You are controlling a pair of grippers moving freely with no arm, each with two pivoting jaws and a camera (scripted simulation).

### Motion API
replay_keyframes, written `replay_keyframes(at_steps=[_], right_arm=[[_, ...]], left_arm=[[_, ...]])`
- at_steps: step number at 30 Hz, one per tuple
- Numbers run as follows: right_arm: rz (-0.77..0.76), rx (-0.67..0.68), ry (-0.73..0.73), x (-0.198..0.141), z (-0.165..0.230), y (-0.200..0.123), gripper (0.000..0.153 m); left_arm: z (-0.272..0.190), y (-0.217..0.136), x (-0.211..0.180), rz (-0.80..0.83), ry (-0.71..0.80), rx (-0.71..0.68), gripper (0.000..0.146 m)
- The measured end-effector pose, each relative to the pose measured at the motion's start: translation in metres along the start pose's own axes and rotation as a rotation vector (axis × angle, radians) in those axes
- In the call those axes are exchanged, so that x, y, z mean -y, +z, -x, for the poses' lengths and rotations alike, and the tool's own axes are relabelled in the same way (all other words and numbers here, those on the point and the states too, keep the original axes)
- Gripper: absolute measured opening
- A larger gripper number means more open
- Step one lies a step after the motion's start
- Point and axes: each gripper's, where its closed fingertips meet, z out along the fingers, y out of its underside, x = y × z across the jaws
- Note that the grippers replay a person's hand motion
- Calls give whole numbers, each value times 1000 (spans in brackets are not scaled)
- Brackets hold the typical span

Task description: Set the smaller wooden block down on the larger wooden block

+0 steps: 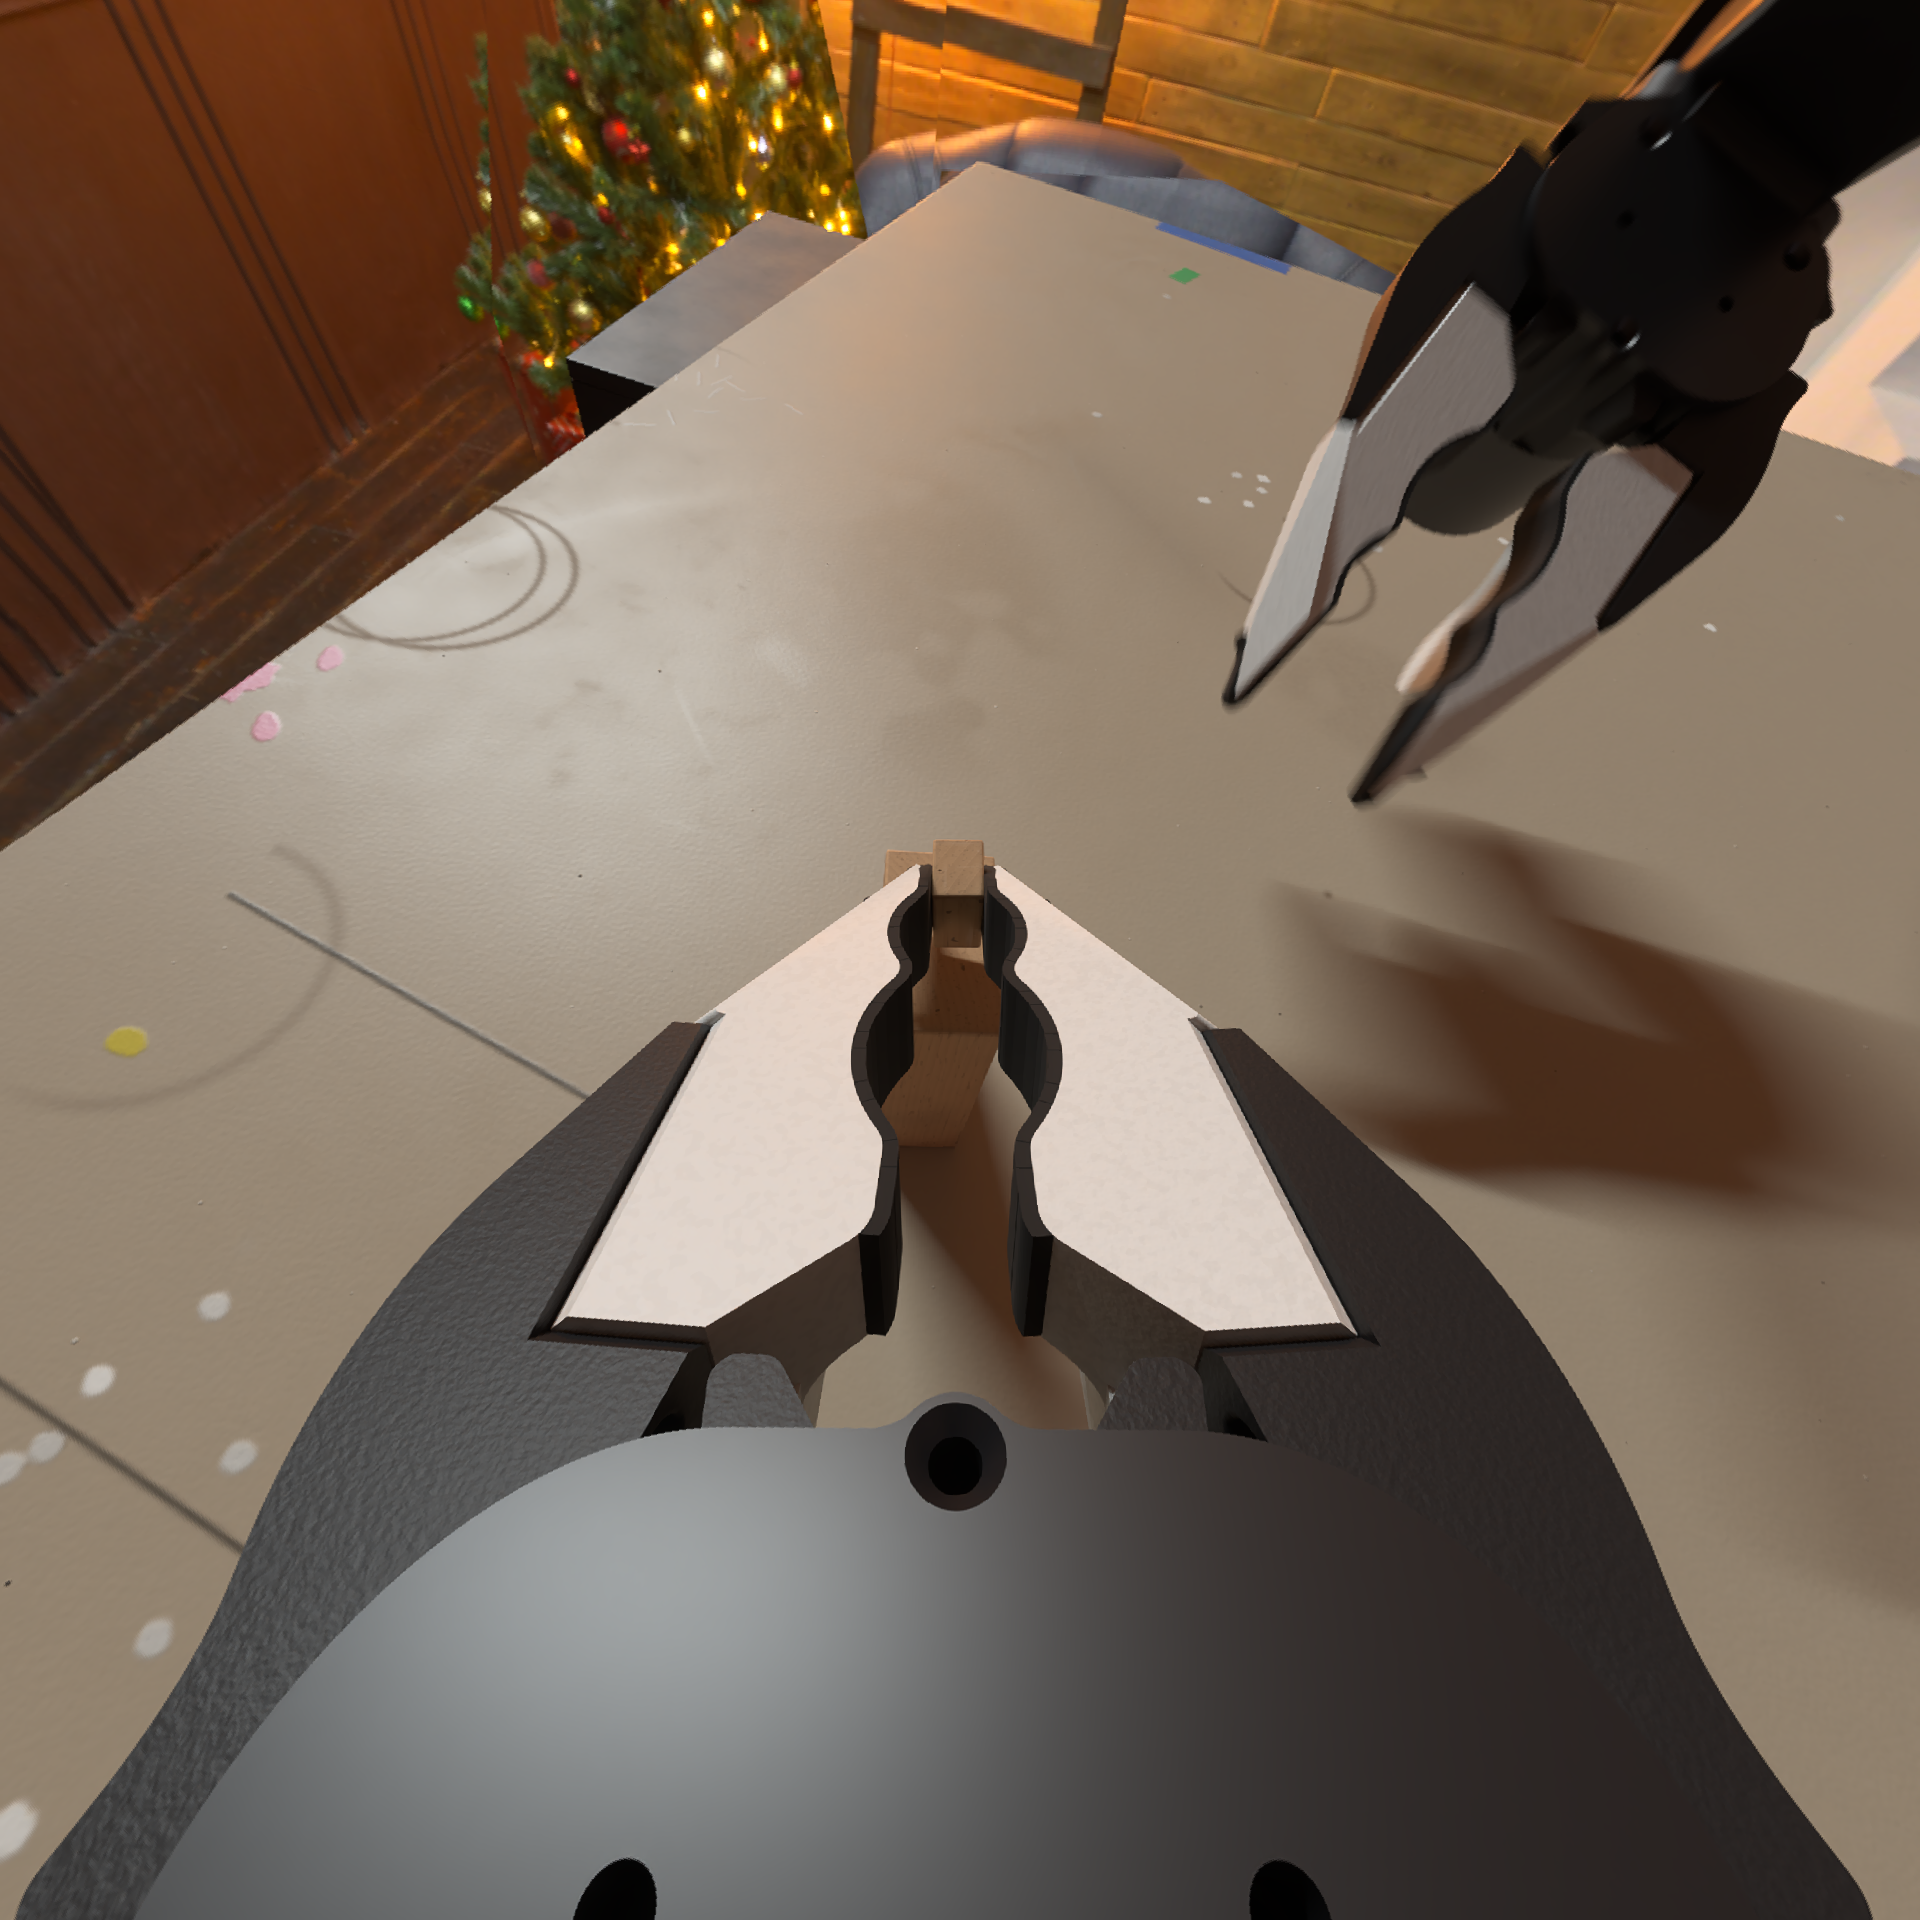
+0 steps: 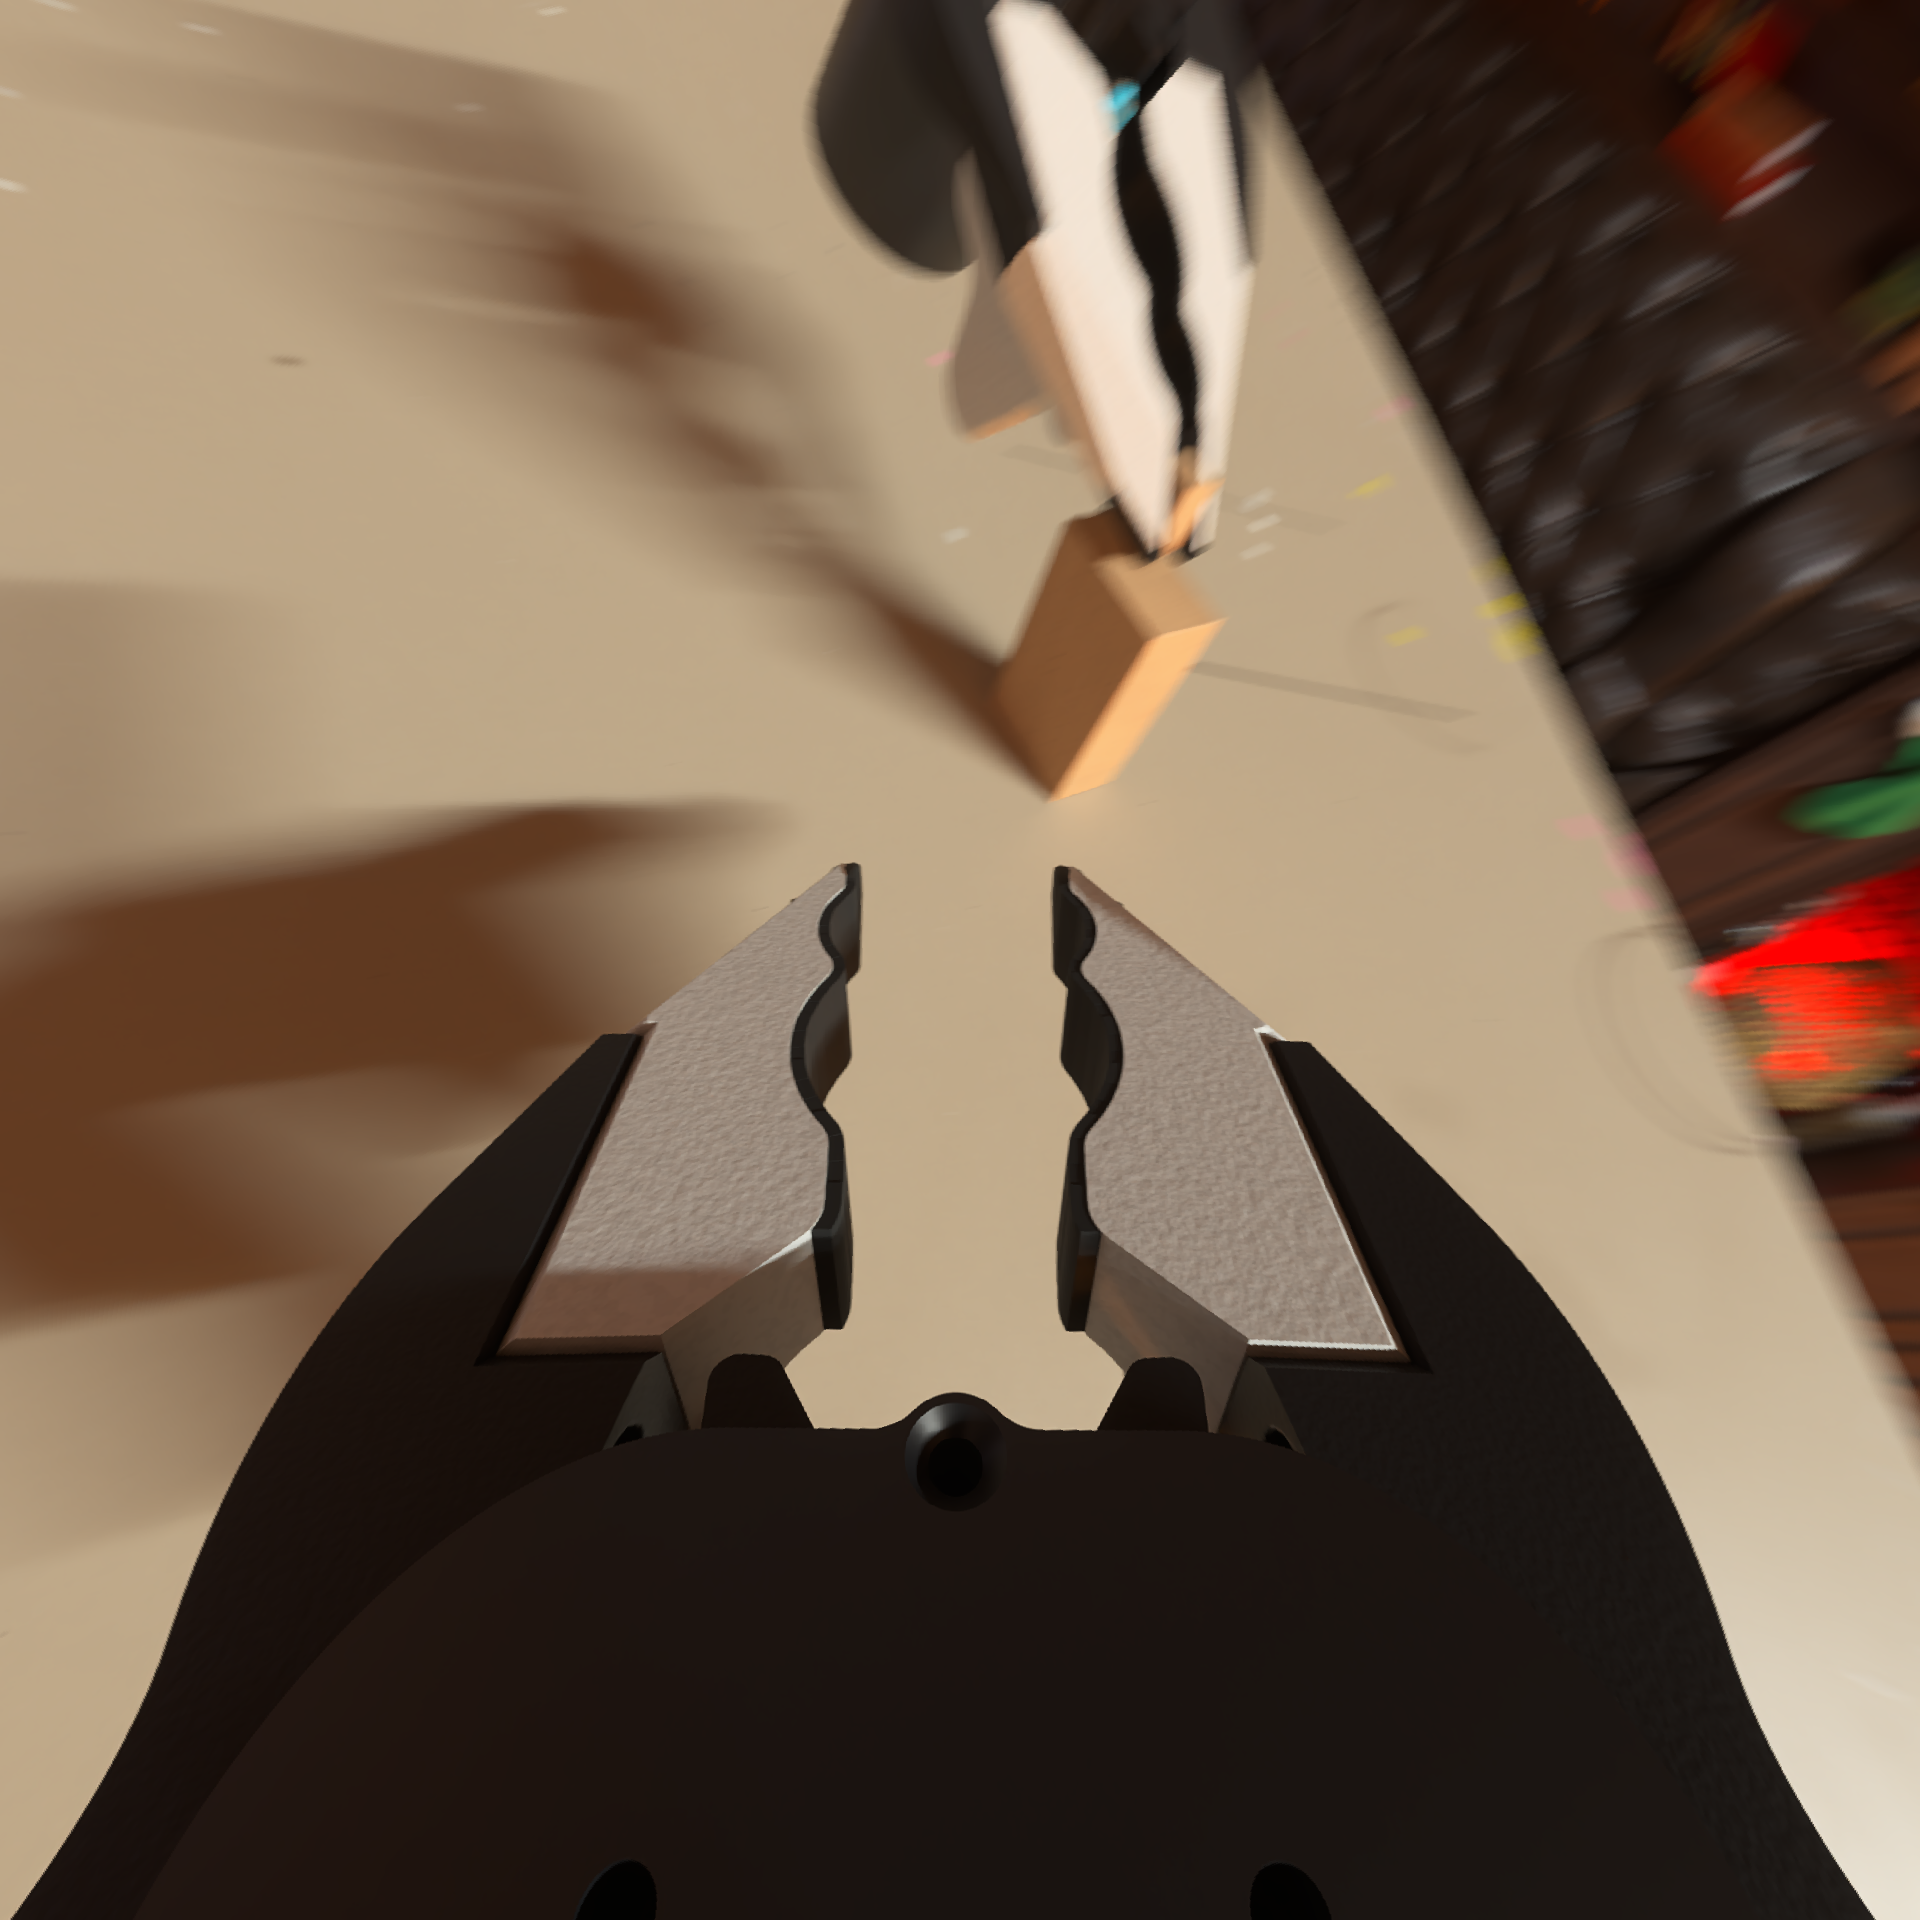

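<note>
My left gripper [image 1: 956, 891] is shut on the smaller wooden block [image 1: 957, 864], pinched at the fingertips. The larger wooden block [image 1: 940, 1070] stands upright on the tan table [image 1: 727, 675], directly under the smaller one, seen through the gap between the fingers. In the right wrist view the left gripper [image 2: 1179, 540] holds the smaller block [image 2: 1197, 507] at the top face of the larger block [image 2: 1101, 665]; I cannot tell whether they touch. My right gripper [image 2: 956, 883] is open and empty, a short way from the larger block. It also shows in the left wrist view [image 1: 1299, 743], hovering above the table at the right.
A dark box [image 1: 665, 343] sits at the table's far left edge. Beyond it are a lit Christmas tree [image 1: 644, 177] and a grey chair [image 1: 1039, 156]. The table edge [image 2: 1455, 540] runs close past the blocks in the right wrist view. Paint specks and pencil marks dot the tabletop.
</note>
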Motion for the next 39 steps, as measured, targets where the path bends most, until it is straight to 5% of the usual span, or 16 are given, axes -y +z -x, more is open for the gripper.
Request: replay_keyframes(at_steps=[4,10,25,29,33,39], right_arm=[[47,172,106,-10,18,8,51],[-207,264,257,18,14,-21,76],[-39,135,179,-15,10,-21,84],[13,84,87,-20,9,-15,61],[-4,100,39,-12,11,-11,4],[-92,53,86,-3,-2,-13,3]], left_arm=[[1,0,0,-1,6,12,8],[0,2,-3,14,28,19,8],[4,0,-2,4,21,35,8],[4,1,-2,1,16,33,8],[4,1,-2,4,18,37,8],[3,3,-4,23,76,67,8]])
